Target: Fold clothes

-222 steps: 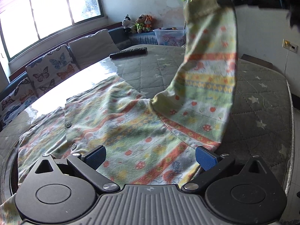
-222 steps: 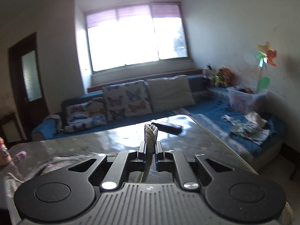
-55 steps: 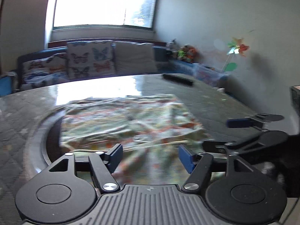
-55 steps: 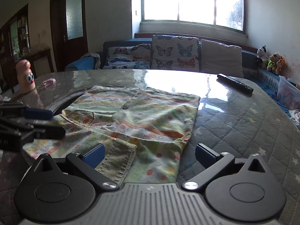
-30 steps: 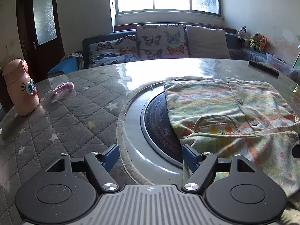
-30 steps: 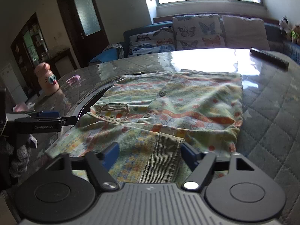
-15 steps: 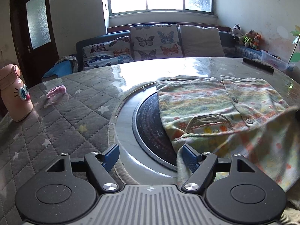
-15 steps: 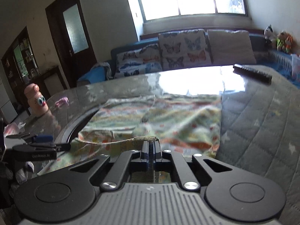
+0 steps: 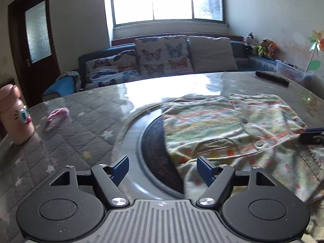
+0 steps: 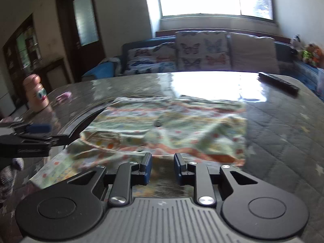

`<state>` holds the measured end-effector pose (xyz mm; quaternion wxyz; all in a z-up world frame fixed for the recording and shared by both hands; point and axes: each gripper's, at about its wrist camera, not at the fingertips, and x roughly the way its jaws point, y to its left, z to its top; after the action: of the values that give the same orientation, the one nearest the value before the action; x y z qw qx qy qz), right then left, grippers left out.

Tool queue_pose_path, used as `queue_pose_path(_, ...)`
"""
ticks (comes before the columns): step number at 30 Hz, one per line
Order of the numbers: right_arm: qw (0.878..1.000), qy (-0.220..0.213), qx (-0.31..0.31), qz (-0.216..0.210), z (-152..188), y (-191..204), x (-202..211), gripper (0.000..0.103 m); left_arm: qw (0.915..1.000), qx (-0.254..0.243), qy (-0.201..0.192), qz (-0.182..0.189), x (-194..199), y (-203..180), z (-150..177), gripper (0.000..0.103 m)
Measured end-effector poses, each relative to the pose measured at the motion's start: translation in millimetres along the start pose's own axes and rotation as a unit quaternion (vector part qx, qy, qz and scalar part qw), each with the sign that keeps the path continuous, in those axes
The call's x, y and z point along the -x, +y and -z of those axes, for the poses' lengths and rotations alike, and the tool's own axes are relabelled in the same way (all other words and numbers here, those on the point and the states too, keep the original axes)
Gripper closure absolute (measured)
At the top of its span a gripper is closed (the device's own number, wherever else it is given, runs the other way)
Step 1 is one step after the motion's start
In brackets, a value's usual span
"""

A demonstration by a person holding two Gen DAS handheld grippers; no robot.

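Patterned shirt [image 9: 232, 129] spread flat on the quilted counter [image 9: 85, 125], centre-right of the left wrist view. Right claw [image 10: 161, 171] low in its frame, partly apart over the ribbed hem, gripping nothing. Left claw [image 9: 163, 169] wide apart, bottom centre, beside the shirt edge. Pink bottle [image 9: 15, 115] far left.

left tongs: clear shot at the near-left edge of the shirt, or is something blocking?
Probably yes. The left tongs are open and the shirt edge lies just ahead of their right finger, with nothing between. The right tongs sit further right along the hem, apart from that spot.
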<state>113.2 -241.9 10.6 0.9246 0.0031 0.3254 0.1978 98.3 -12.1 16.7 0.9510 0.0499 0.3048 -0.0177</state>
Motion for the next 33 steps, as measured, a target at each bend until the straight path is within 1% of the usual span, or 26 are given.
queue_pose_path(1, 1.000, 0.002, 0.010, -0.006, 0.0, 5.6, -4.2, 0.077, 1.0000, -0.006, 0.001, 0.005, -2.5, -4.9, -0.6, 0.027)
queue_pose_path(3, 1.000, 0.008, 0.026, -0.007, 2.4, 12.6, -10.8, 0.062, 0.9997, -0.021, 0.004, 0.012, -8.4, -13.6, 0.3, 0.027)
queue_pose_path(6, 0.999, 0.017, 0.049, -0.009, 5.9, 22.9, -20.4, 0.062, 0.9989, -0.045, 0.014, 0.002, -17.8, -21.7, 6.9, 0.027)
queue_pose_path(7, 0.999, 0.018, 0.050, -0.010, 7.9, 22.2, -18.0, 0.062, 0.9987, -0.048, 0.018, 0.000, -19.8, -21.8, 9.5, 0.027)
queue_pose_path(10, 0.998, 0.021, 0.051, -0.012, 14.0, 20.1, -10.5, 0.061, 0.9987, -0.046, 0.021, -0.004, -17.7, -18.1, 13.8, 0.027)
queue_pose_path(13, 0.998, 0.024, 0.052, -0.014, 20.0, 18.0, -3.1, 0.056, 0.9989, -0.046, 0.010, -0.006, -6.5, -17.1, 13.6, 0.027)
queue_pose_path(18, 0.998, 0.030, 0.054, -0.017, 30.0, 14.5, 9.3, 0.055, 0.9972, -0.070, -0.013, 0.020, 17.7, -33.2, 18.2, 0.027)
queue_pose_path(22, 0.998, 0.034, 0.055, -0.020, 38.1, 11.7, 19.2, 0.055, 0.9943, -0.097, -0.013, 0.044, 27.8, -49.8, 28.1, 0.027)
queue_pose_path(26, 0.997, 0.037, 0.056, -0.022, 45.3, 9.5, 28.6, 0.055, 0.9924, -0.114, -0.008, 0.046, 29.9, -57.0, 41.0, 0.027)
queue_pose_path(33, 0.998, 0.034, 0.053, -0.025, 51.2, 10.1, 38.9, 0.055, 0.9916, -0.123, -0.010, 0.038, 44.3, -50.2, 49.4, 0.026)
